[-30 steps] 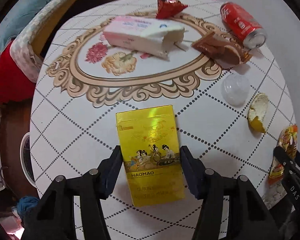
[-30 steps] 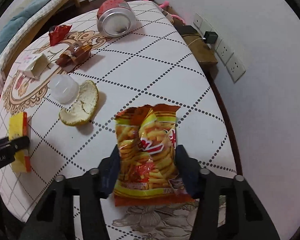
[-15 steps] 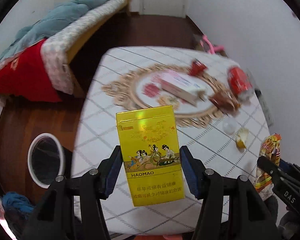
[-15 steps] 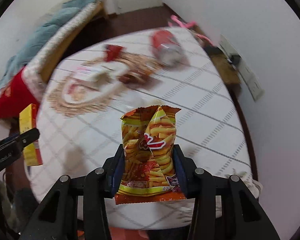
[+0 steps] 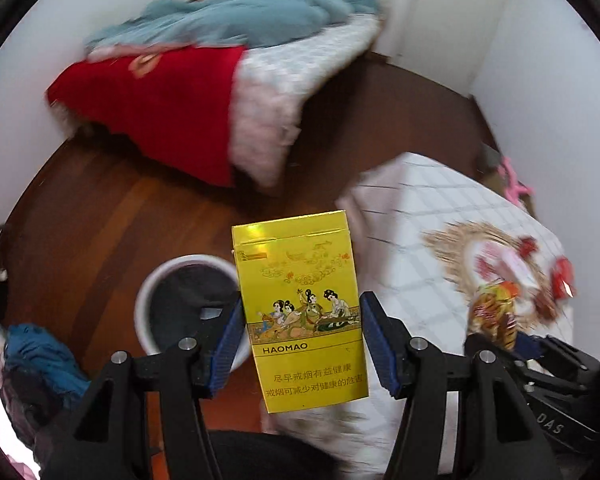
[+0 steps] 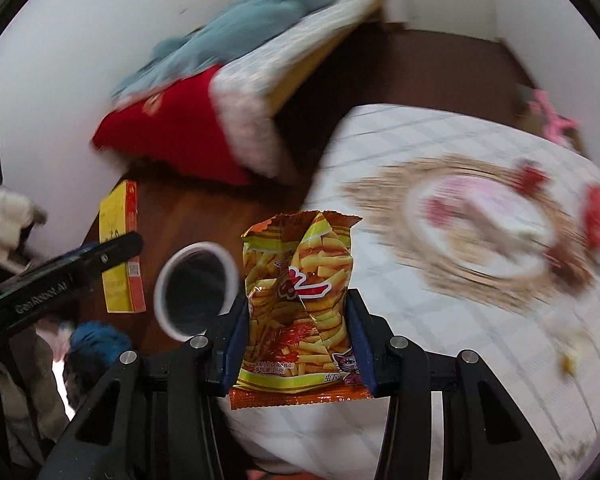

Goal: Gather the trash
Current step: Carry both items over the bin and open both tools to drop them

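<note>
We hold a yellow cigarette pack [image 5: 300, 312] upright in the left hand-held gripper [image 5: 302, 344], its blue pads pressed to the pack's two long sides, the word HAOMAO readable on its face. The pack hangs in the air above the wooden floor [image 5: 92, 208], just beside the white-rimmed trash bin [image 5: 148, 292] that stands there, dark inside — the pack covers part of the bin's rim in the left wrist view. In the right wrist view the same pack [image 6: 122, 248] appears side-on at the left, clamped by the left hand-held gripper [image 6: 112, 248].

The right hand-held gripper [image 6: 298, 344] is closed on a crumpled orange-and-yellow snack bag [image 6: 300, 300], torn open at its top edge and printed with fries. The bag is held upright off the bench [image 6: 380, 300], near the bench's edge, with the bin [image 6: 160, 280] on the floor just to its left.

The bench wears a white checked cloth with a gold ornamental ring; the items left on it are blurred — red wrappers [image 6: 596, 220] toward the far right corner. A bed [image 5: 260, 92] with red and blue-grey covers stands beyond the bin.
</note>
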`<action>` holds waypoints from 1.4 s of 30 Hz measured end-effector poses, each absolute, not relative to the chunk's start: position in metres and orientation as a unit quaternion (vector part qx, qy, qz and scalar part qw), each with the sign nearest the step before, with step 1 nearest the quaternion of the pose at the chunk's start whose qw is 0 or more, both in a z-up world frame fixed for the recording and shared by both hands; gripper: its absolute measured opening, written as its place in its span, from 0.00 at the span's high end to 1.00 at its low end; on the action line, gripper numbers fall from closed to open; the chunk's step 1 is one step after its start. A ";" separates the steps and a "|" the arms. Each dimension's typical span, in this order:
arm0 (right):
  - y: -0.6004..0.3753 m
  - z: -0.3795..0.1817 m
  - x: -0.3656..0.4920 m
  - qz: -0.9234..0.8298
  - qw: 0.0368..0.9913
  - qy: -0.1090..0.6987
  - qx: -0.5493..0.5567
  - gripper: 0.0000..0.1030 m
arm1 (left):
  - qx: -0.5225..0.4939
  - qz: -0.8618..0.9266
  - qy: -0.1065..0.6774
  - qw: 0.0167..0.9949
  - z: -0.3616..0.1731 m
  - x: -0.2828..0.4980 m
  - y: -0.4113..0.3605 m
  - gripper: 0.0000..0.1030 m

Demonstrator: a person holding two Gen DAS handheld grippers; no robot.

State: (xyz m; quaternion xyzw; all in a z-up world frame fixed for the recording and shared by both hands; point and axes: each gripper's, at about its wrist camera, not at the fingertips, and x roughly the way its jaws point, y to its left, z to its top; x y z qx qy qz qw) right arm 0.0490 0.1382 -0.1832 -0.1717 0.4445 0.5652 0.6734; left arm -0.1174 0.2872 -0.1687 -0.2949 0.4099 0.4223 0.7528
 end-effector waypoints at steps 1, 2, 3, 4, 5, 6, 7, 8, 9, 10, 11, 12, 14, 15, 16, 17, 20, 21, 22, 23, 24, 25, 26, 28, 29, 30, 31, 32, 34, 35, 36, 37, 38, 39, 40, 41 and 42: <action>0.157 -0.190 0.036 0.574 0.660 0.451 -0.178 0.53 | -0.306 0.431 0.411 0.742 -0.177 -0.137 0.304 0.47; 0.182 -0.201 0.022 0.586 0.639 0.463 -0.184 0.53 | -0.314 0.436 0.414 0.735 -0.183 -0.149 0.314 0.47; 0.198 -0.210 0.013 0.592 0.624 0.475 -0.185 0.53 | -0.323 0.441 0.415 0.727 -0.190 -0.161 0.324 0.47; 0.218 -0.223 0.001 0.595 0.608 0.488 -0.193 0.53 | -0.335 0.449 0.420 0.714 -0.204 -0.177 0.339 0.47; 0.236 -0.235 -0.010 0.597 0.595 0.498 -0.204 0.53 | -0.343 0.455 0.427 0.702 -0.214 -0.186 0.348 0.47; 0.254 -0.248 -0.020 0.597 0.582 0.509 -0.213 0.53 | -0.354 0.459 0.431 0.691 -0.224 -0.195 0.357 0.47; 0.273 -0.263 -0.030 0.594 0.573 0.518 -0.226 0.53 | -0.379 0.458 0.434 0.677 -0.243 -0.210 0.371 0.47; 0.290 -0.278 -0.040 0.591 0.565 0.524 -0.240 0.54 | -0.399 0.455 0.436 0.666 -0.256 -0.219 0.379 0.47; 0.306 -0.292 -0.048 0.588 0.558 0.530 -0.249 0.53 | -0.427 0.449 0.438 0.652 -0.275 -0.231 0.389 0.47; 0.317 -0.303 -0.054 0.584 0.554 0.536 -0.256 0.53 | -0.440 0.444 0.439 0.645 -0.284 -0.236 0.395 0.47; 0.331 -0.318 -0.060 0.578 0.549 0.544 -0.264 0.53 | -0.458 0.445 0.443 0.629 -0.303 -0.247 0.404 0.47; 0.340 -0.328 -0.064 0.572 0.546 0.551 -0.268 0.54 | -0.463 0.446 0.446 0.623 -0.311 -0.251 0.408 0.47; 0.359 -0.352 -0.071 0.561 0.539 0.568 -0.269 0.53 | -0.484 0.437 0.454 0.607 -0.338 -0.262 0.417 0.46; 0.367 -0.361 -0.074 0.557 0.536 0.573 -0.272 0.53 | -0.490 0.435 0.457 0.602 -0.344 -0.263 0.421 0.46; 0.376 -0.372 -0.074 0.554 0.533 0.577 -0.276 0.53 | -0.501 0.434 0.459 0.591 -0.354 -0.266 0.425 0.46; 0.384 -0.382 -0.078 0.553 0.528 0.580 -0.282 0.53 | -0.514 0.434 0.461 0.579 -0.365 -0.271 0.428 0.46; 0.400 -0.407 -0.084 0.548 0.514 0.593 -0.289 0.52 | -0.518 0.434 0.469 0.568 -0.381 -0.275 0.434 0.46; 0.408 -0.415 -0.087 0.545 0.511 0.595 -0.295 0.48 | -0.519 0.433 0.469 0.568 -0.384 -0.276 0.434 0.44; 0.413 -0.420 -0.087 0.543 0.507 0.599 -0.298 0.45 | -0.521 0.434 0.468 0.567 -0.384 -0.280 0.436 0.42; 0.418 -0.425 -0.088 0.542 0.503 0.603 -0.300 0.39 | -0.523 0.438 0.464 0.564 -0.385 -0.282 0.436 0.31; 0.422 -0.431 -0.088 0.540 0.498 0.607 -0.303 0.31 | -0.521 0.446 0.461 0.563 -0.384 -0.284 0.435 0.16; 0.422 -0.434 -0.090 0.541 0.496 0.609 -0.303 0.25 | -0.519 0.451 0.460 0.562 -0.383 -0.286 0.436 0.11; 0.423 -0.436 -0.091 0.542 0.492 0.610 -0.303 0.13 | -0.517 0.455 0.461 0.559 -0.383 -0.288 0.435 0.09; 0.422 -0.438 -0.092 0.549 0.488 0.608 -0.303 0.05 | -0.514 0.462 0.461 0.557 -0.384 -0.293 0.435 0.08; 0.420 -0.436 -0.092 0.550 0.488 0.605 -0.306 0.04 | -0.508 0.468 0.464 0.555 -0.383 -0.293 0.435 0.08; 0.419 -0.435 -0.093 0.549 0.492 0.599 -0.312 0.03 | -0.502 0.475 0.464 0.555 -0.380 -0.294 0.434 0.08; 0.419 -0.434 -0.094 0.550 0.494 0.596 -0.314 0.01 | -0.495 0.481 0.461 0.558 -0.377 -0.296 0.433 0.08; 0.417 -0.433 -0.095 0.551 0.496 0.591 -0.317 0.00 | -0.487 0.486 0.457 0.564 -0.372 -0.296 0.430 0.08; 0.409 -0.427 -0.092 0.554 0.502 0.583 -0.318 0.00 | -0.470 0.501 0.449 0.571 -0.364 -0.298 0.424 0.08; 0.405 -0.423 -0.091 0.553 0.507 0.577 -0.323 0.00 | -0.458 0.510 0.447 0.574 -0.359 -0.298 0.420 0.08; 0.400 -0.419 -0.090 0.552 0.515 0.567 -0.329 0.00 | -0.451 0.517 0.445 0.576 -0.355 -0.298 0.416 0.08; 0.395 -0.415 -0.088 0.552 0.525 0.554 -0.336 0.00 | -0.445 0.522 0.444 0.576 -0.351 -0.298 0.412 0.08; 0.389 -0.412 -0.088 0.550 0.536 0.537 -0.350 0.00 | -0.441 0.524 0.445 0.577 -0.348 -0.297 0.409 0.08; 0.384 -0.408 -0.088 0.547 0.547 0.520 -0.362 0.00 | -0.437 0.526 0.446 0.578 -0.345 -0.297 0.405 0.08; 0.380 -0.405 -0.088 0.545 0.554 0.510 -0.368 0.00 | -0.433 0.527 0.446 0.580 -0.342 -0.296 0.401 0.08; 0.375 -0.402 -0.088 0.544 0.558 0.502 -0.375 0.00 | -0.426 0.529 0.448 0.581 -0.337 -0.295 0.395 0.08; 0.372 -0.400 -0.088 0.543 0.562 0.497 -0.377 0.00 | -0.418 0.533 0.451 0.581 -0.334 -0.292 0.391 0.08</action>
